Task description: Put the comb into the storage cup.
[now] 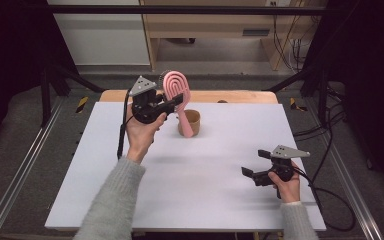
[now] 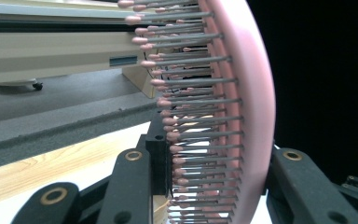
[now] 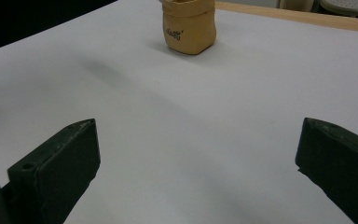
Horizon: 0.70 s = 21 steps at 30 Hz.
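The left gripper [image 1: 172, 101], upper centre of the high view, is clamped on the head of a pink hairbrush [image 1: 175, 89] held upright, its handle beside the tan pouch-like cup [image 1: 192, 122]. The grip bears on bristles, so the brush could twist or slip and knock the light cup over. What the cup holds is hidden. The right gripper [image 1: 255, 162], lower right, rests with its jaws wide apart.
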Available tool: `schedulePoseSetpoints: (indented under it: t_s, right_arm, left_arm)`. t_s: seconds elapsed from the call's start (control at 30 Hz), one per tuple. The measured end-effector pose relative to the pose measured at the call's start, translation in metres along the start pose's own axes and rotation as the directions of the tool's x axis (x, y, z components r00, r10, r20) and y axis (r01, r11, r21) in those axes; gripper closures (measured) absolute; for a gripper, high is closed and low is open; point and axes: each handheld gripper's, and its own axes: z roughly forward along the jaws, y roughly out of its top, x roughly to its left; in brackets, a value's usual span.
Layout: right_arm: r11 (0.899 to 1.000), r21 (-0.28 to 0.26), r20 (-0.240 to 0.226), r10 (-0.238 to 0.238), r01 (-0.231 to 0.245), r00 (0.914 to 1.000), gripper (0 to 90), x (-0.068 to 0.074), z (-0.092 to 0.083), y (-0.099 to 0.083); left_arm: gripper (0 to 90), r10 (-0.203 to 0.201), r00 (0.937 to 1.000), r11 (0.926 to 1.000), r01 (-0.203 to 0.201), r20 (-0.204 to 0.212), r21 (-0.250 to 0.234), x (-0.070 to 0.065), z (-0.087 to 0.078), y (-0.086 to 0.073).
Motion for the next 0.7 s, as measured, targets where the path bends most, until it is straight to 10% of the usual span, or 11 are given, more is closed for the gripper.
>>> schedulePoseSetpoints:
  t_s: [0.7]
  right_arm:
    - [1.000,-0.002,0.001,-0.006,0.006,1.0000,0.3,0.000,0.000,0.000]
  left_arm:
    - [62.6,0.005,0.9994,1.0000,-0.005,-0.034,0.009,0.006,0.031,0.014]
